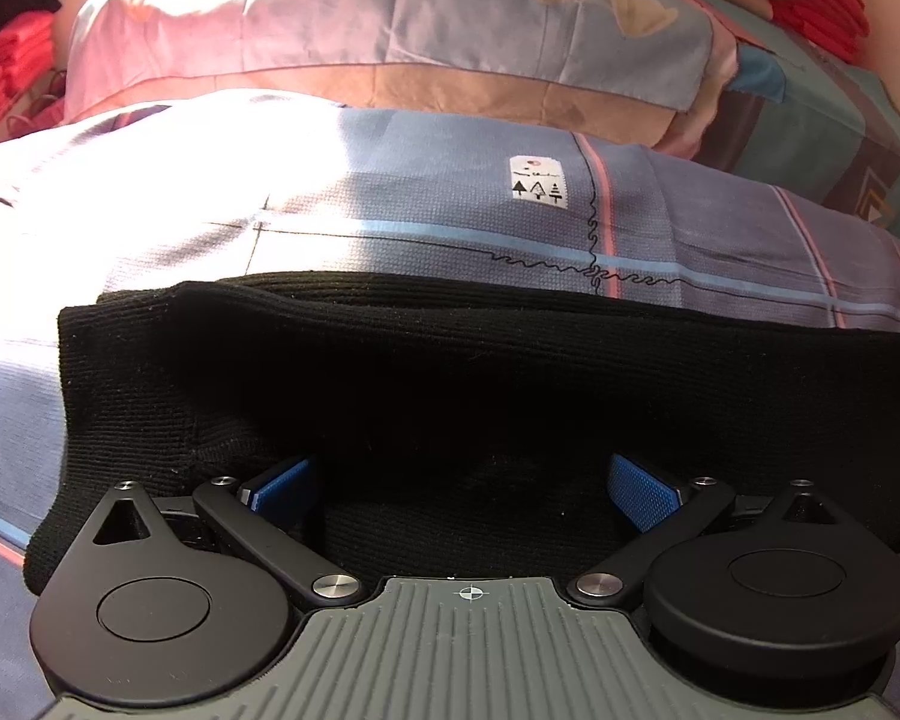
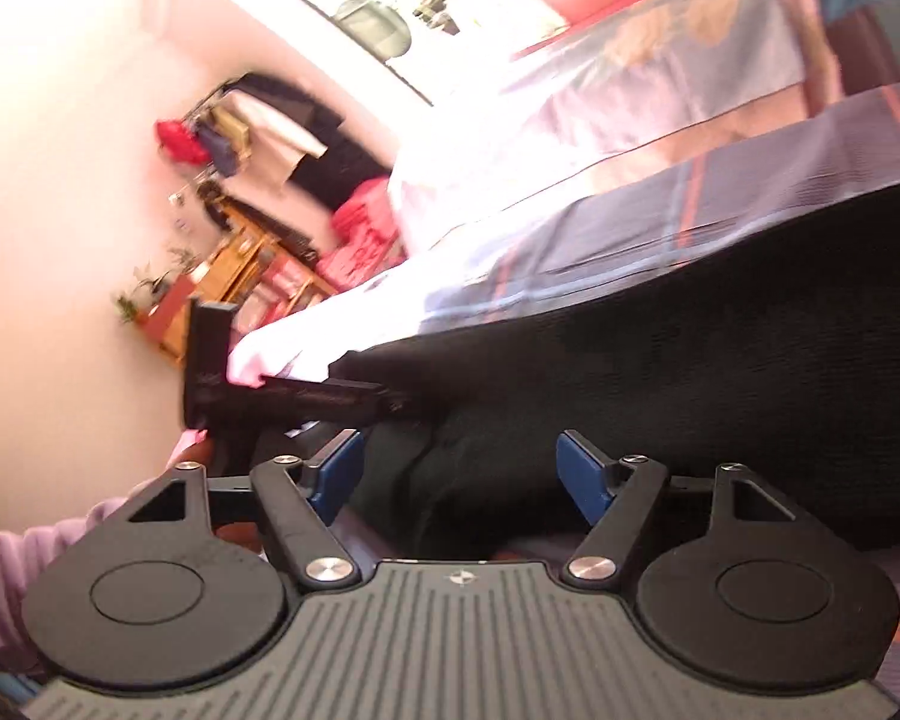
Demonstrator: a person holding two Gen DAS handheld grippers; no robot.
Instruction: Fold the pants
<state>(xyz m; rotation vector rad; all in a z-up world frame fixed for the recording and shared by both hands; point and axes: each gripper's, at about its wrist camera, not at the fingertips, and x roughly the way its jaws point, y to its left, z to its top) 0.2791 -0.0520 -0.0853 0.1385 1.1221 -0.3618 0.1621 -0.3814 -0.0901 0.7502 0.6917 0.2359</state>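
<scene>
The black knit pants lie folded on the bed's blue plaid cover, with a doubled edge along their far side. My left gripper is open, its blue pads spread wide right over the near edge of the pants. In the right wrist view, tilted and blurred, the pants stretch up to the right. My right gripper is open, its blue pads on either side of a dark fold of the pants. The other gripper shows just ahead on the left.
The bed cover carries a small white label. A pastel pillow lies behind it, red cloth at the far right. In the right wrist view a wooden shelf with clothes stands by the white wall.
</scene>
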